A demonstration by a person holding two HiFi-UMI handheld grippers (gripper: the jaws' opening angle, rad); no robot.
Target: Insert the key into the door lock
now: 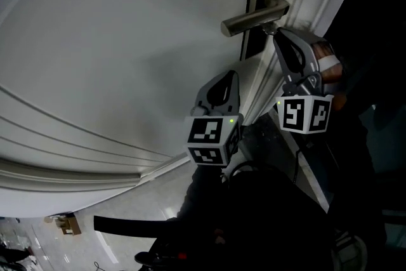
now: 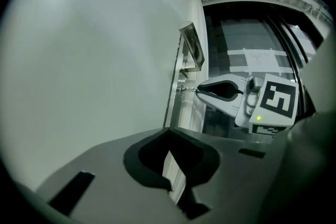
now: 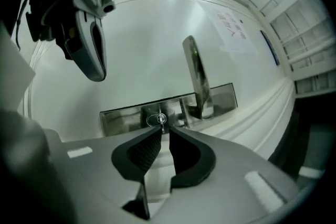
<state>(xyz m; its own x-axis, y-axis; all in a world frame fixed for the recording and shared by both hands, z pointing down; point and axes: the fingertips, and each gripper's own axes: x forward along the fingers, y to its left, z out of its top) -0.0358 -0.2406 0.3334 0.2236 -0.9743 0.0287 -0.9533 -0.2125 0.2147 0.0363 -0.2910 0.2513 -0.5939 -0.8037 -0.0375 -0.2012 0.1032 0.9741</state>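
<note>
White door (image 1: 127, 41) across the head view, lever handle (image 1: 254, 17) up top; right gripper (image 1: 275, 30) nosed in beneath it, left gripper (image 1: 229, 78) off to the side.

Left gripper view: jaws narrowly parted, nothing between.

Right gripper view: key (image 3: 161, 121) seated in lock (image 3: 152, 119), jaws slightly apart just behind it. Insertion seemingly done; only pulling clear left.
</note>
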